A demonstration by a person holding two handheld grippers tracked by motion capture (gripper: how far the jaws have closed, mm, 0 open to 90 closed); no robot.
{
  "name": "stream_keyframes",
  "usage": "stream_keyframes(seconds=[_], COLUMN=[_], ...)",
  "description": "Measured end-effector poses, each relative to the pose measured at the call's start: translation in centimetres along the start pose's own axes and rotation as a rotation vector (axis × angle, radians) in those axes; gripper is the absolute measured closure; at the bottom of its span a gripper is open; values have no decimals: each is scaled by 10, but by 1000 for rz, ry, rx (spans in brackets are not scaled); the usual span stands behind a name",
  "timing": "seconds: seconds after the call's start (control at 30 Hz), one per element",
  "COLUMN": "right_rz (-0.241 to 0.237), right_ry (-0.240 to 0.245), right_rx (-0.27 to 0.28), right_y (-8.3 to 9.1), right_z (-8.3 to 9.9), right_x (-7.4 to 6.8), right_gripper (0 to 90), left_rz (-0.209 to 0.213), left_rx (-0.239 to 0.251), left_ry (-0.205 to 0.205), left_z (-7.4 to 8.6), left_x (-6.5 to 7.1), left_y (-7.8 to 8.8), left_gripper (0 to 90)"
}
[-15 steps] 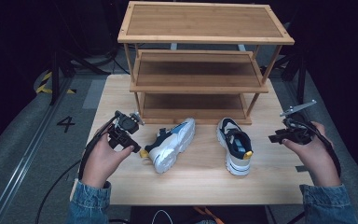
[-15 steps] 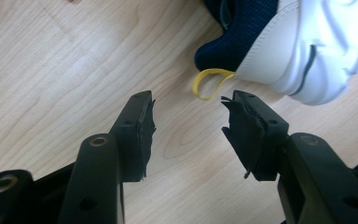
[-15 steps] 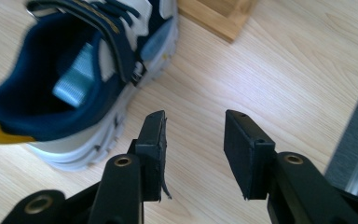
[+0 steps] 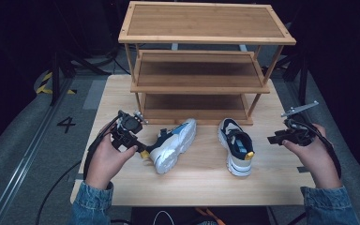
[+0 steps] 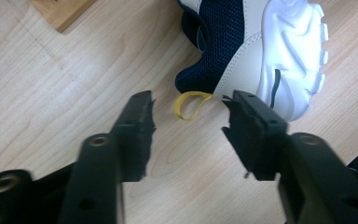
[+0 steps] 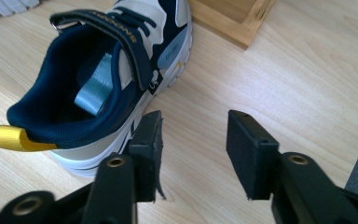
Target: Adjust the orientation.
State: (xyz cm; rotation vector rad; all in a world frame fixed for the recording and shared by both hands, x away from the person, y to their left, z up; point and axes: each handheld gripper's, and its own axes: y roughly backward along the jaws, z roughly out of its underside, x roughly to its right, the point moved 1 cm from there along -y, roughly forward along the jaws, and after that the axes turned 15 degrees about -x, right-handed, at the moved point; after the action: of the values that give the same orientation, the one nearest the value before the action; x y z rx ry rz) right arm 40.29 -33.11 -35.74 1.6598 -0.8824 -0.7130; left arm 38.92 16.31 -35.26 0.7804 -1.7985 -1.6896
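The left gripper (image 4: 132,140) is held half open and empty at the yellow heel loop (image 5: 189,103) of the tipped sneaker (image 4: 173,143), at 9 o'clock of the upright sneaker (image 4: 236,144), probably so the heel can be grabbed.

A light wooden table (image 4: 122,89) filled the middle of the high view. On its far half stood a three-tier wooden shelf (image 4: 201,75), its tiers bare. In front of the shelf, toward the lower centre of the frame, two shoes lay on the tabletop, well apart from each other. The left shoe (image 4: 174,145) lay tipped on its side, white sole showing, a yellow heel loop touching the wood. The right shoe (image 4: 236,146) stood upright on its sole, toe toward the shelf.
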Motion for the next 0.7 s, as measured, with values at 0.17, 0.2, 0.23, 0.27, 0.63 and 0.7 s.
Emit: stream_keyframes(seconds=[0.17, 0.2, 0.23, 0.27, 0.63, 0.7], right_rz=[1, 0, 0, 3, 6, 4], right_ry=[4, 3, 3, 1, -20, -29], right_rx=[-10, -8, -8, -8, -4, -4], right_y=[-3, -4, -4, -3, -2, -2], right_z=[1, 2, 2, 5, 15, 16], right_x=[-2, -3, -3, -4, -2, -1], right_gripper=[564, 564, 564, 564, 564, 564], left_rz=[34, 39, 44, 78, 189, 181], left_rx=[16, 26, 38, 49, 74, 66], left_ry=[-18, -19, -32, -54, -129, -131], left_z=[0, -1, -3, -7, -29, -31], left_x=[1, 3, 5, 10, 27, 28], left_y=[-1, -2, -2, -3, -11, -13], left_gripper=[652, 707, 707, 776, 862, 893])
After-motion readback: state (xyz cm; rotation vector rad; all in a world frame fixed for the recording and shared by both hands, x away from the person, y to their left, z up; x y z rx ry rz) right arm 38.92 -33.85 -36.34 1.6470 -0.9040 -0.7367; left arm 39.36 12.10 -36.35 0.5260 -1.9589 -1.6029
